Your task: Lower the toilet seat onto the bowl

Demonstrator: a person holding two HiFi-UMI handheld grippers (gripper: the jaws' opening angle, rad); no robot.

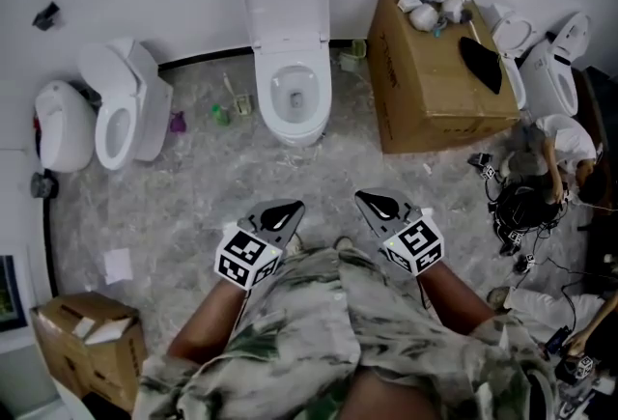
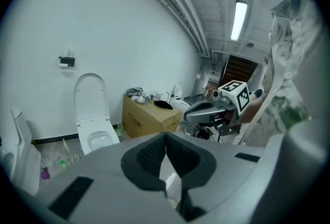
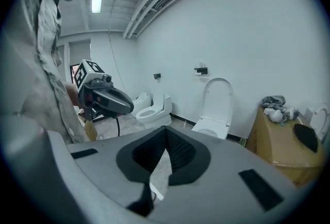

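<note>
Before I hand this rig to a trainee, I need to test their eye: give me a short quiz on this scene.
1. What stands at the right of the middle toilet in the head view?
2. True or false: the left gripper touches that toilet.
3. The right gripper's fingers are: A open, B shut, C on the seat.
Key: 1 a box; 2 false, it is held well short of it; 3 B.
</note>
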